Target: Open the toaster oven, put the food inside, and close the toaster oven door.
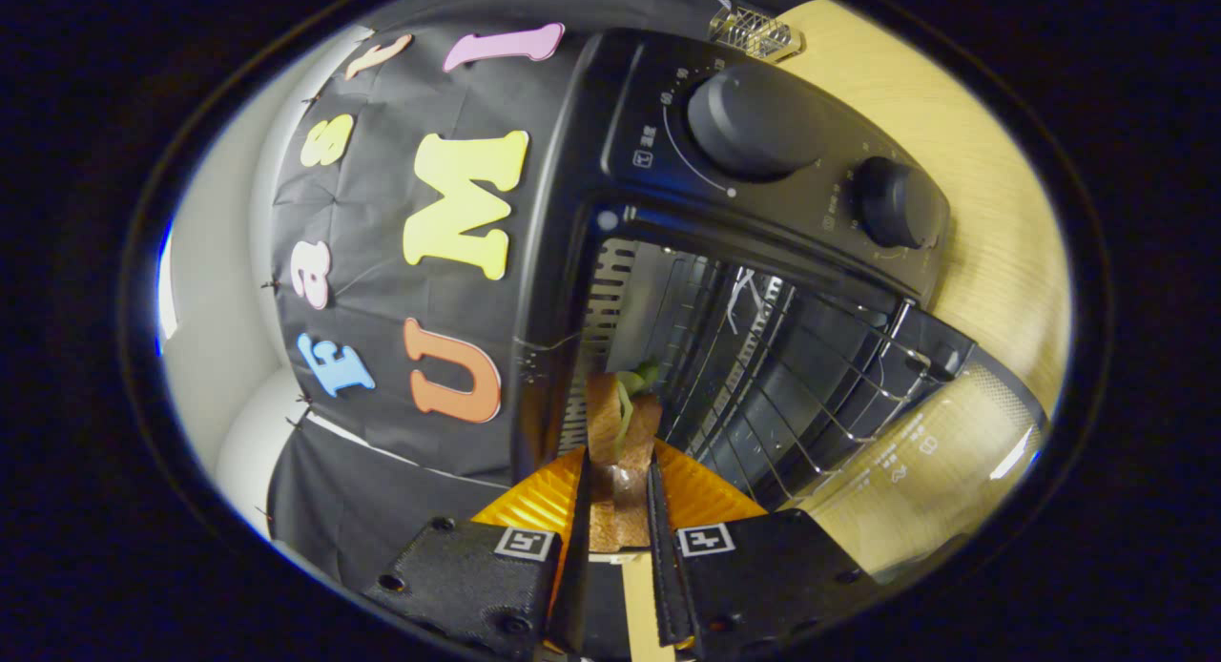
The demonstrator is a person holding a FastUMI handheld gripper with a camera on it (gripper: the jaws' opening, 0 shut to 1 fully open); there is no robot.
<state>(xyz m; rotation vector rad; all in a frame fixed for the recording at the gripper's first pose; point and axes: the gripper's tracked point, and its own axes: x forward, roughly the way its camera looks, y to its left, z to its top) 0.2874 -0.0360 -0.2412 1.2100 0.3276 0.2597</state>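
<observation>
My gripper point(617, 481) is shut on a sandwich point(622, 428), brown bread with green lettuce showing at its far end, pinched between both fingers. The view is rolled sideways. Straight ahead stands the black toaster oven point(668, 214) with its cavity open; the sandwich's tip reaches the mouth of the cavity near the wire rack point(773, 357). The glass door point(916, 462) hangs folded down, beside the right finger. Two dark knobs point(754, 118) sit on the oven's control panel.
The oven stands on a light wooden table point(992, 223). The booth's black cloth wall point(382, 290) runs along the oven's other side. A small metal mesh object point(754, 31) lies on the table beyond the oven.
</observation>
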